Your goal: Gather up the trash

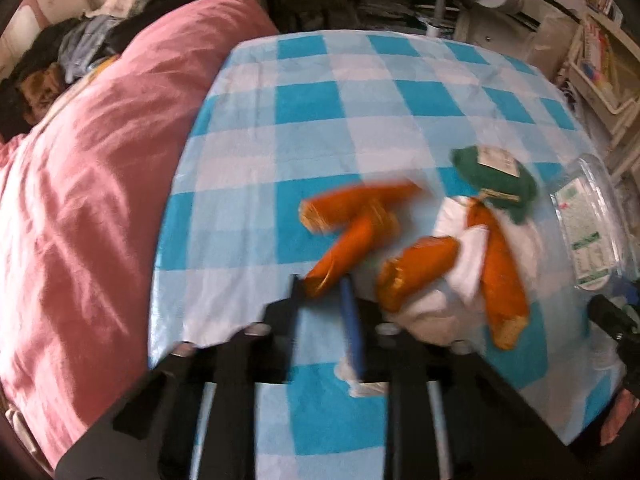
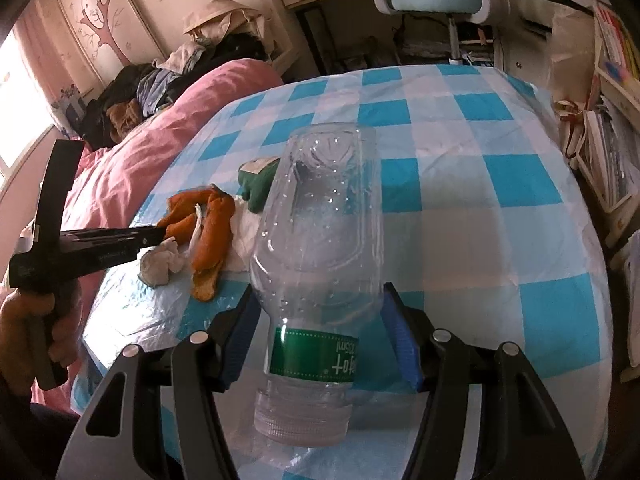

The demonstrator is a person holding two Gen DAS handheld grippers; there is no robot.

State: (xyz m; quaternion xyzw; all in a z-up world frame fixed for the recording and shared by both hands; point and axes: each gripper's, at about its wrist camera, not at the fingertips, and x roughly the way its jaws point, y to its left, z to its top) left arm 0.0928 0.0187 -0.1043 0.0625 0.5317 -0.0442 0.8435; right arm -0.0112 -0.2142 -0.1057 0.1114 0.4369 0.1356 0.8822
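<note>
To your far left lies the rumpled pink quilt [image 1: 80,184], beside the blue-and-white checked plastic-covered worktop [image 1: 320,128]. Your left gripper [image 1: 324,288] has its fingers clenched on one end of a curled orange peel strip [image 1: 344,248] (blurred in the left wrist view). More orange peel [image 2: 210,240] and a crumpled white tissue [image 2: 160,266] lie just beside it. Further right, your right gripper [image 2: 320,340] grasps the clear empty plastic bottle with a green label [image 2: 320,248], cap toward the camera.
</note>
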